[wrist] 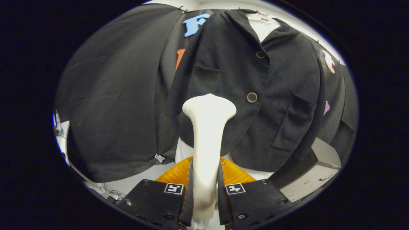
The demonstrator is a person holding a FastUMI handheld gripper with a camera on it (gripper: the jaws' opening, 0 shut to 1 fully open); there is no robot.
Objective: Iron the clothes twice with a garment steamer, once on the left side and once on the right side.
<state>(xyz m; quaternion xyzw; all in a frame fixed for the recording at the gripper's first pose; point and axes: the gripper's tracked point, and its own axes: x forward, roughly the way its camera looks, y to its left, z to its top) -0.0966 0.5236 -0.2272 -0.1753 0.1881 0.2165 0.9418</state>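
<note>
The tool (205,191) is holding the white garment steamer (207,137) by its handle. Both fingers (190,191) are pressing on the handle, one on each side, so the tool is closed tight around it. The steamer's wide head is pointing up at the black jacket (243,95), which is hanging on a white form in front of the booth wall. The head is sitting low on the jacket, beside the lower button (251,97) and under the upper button (260,54). It looks very near the cloth, maybe touching it, but that is hard to tell from here.

This looks like a pass on one side of the jacket, the side away from the pocket (292,124). Next, the steamer needs sliding slowly along that front panel, with the head staying flat on the cloth. The pocket side needs its own pass too.
</note>
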